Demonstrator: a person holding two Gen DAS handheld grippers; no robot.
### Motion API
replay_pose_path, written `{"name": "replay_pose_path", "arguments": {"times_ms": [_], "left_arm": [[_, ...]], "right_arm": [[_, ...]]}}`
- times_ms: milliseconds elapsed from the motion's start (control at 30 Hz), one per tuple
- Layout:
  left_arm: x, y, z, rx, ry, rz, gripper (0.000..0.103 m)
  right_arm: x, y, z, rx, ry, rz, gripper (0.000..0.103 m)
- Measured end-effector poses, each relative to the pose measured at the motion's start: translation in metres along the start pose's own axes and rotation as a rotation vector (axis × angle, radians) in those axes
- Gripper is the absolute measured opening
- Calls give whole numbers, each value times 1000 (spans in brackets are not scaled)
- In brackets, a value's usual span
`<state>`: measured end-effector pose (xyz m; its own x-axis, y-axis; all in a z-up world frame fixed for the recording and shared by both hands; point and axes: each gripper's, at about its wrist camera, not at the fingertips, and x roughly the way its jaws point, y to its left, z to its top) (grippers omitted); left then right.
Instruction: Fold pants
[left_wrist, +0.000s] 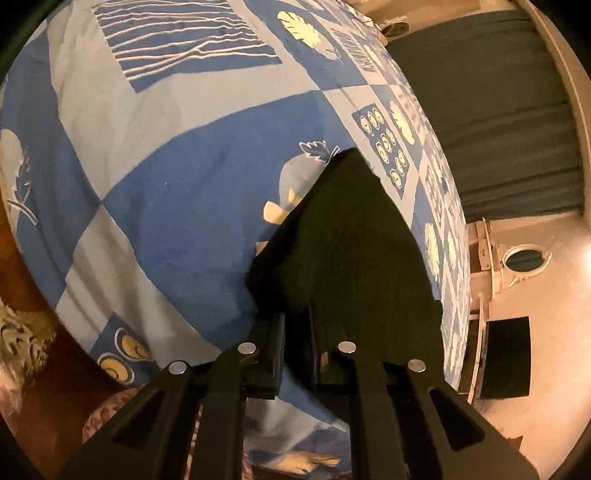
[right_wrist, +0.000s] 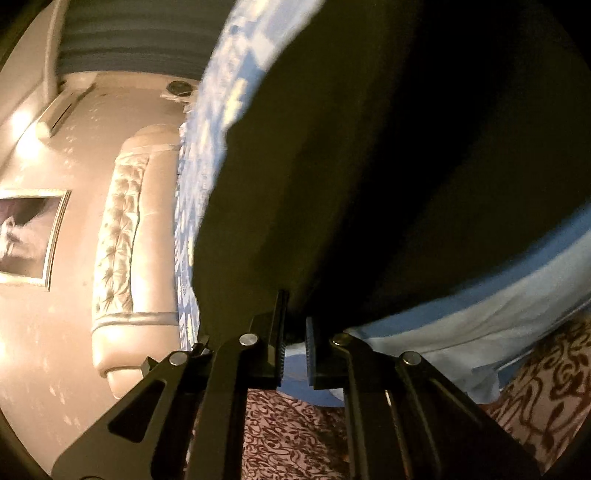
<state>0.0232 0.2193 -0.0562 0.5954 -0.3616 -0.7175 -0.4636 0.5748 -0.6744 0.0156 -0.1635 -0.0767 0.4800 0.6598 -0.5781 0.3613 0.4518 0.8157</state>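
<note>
Mid-fold, looks like: both grippers, left and right, clamped on the near edge of the pants. Next probably needs lifting both together and carrying the edge across evenly. Dark, plain, lying fairly flat on the blue patterned bedspread.

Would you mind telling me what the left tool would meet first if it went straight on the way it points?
Probably the black pants already pinched in the left tool, with the blue patterned bedsheet beneath; depth is unclear.

Left gripper and right gripper angle downward — jaws clamped nearly together.
</note>
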Motion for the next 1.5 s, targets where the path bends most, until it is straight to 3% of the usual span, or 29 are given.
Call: {"name": "replay_pose_path", "arguments": {"times_ms": [33, 167, 267, 333, 367, 400, 600, 700, 900, 967, 1033, 1067, 1200, 1333, 1400, 1433, 1500], "left_arm": [[-1, -2, 0, 21, 0, 4, 14], [-16, -13, 1, 85, -23, 20, 21], [-32, -20, -2, 143, -64, 73, 24], [-41, -25, -4, 183, -86, 91, 31], [-45, -28, -5, 198, -99, 93, 39], [-48, -31, -6, 212, -115, 94, 47], [-34, -58, -4, 244, -130, 66, 57], [-17, -73, -10, 256, -121, 69, 58], [13, -110, -35, 308, -85, 50, 59], [23, -123, -44, 335, -76, 43, 69], [29, -134, -52, 366, -71, 33, 71], [32, -137, -56, 384, -69, 35, 71], [42, -144, -68, 419, -52, 40, 71], [55, -137, -72, 396, -16, 48, 71], [55, -133, -73, 390, -16, 39, 71], [55, -132, -73, 397, -18, 33, 71], [52, -133, -75, 422, -22, 36, 72]], "right_arm": [[0, -3, 1, 20, 4, 15, 8], [-23, 9, 9, -3, -22, 2, 30], [-68, 18, 32, -34, -108, -18, 41], [-113, 16, 58, -59, -195, -60, 43], [-135, 12, 70, -63, -238, -85, 45], [-165, 2, 86, -54, -300, -116, 47], [-334, -103, 142, 196, -680, -270, 49], [-371, -156, 151, 335, -734, -310, 49], [-372, -192, 164, 369, -708, -272, 49], [-373, -198, 168, 372, -712, -259, 48], [-374, -199, 169, 362, -709, -265, 27], [-374, -200, 169, 352, -702, -269, 8], [-389, -203, 164, 308, -740, -236, 8], [-391, -224, 156, 349, -714, -213, 8], [-398, -226, 151, 390, -744, -189, 16], [-404, -222, 149, 405, -776, -207, 20], [-420, -202, 144, 390, -871, -274, 36]]}}
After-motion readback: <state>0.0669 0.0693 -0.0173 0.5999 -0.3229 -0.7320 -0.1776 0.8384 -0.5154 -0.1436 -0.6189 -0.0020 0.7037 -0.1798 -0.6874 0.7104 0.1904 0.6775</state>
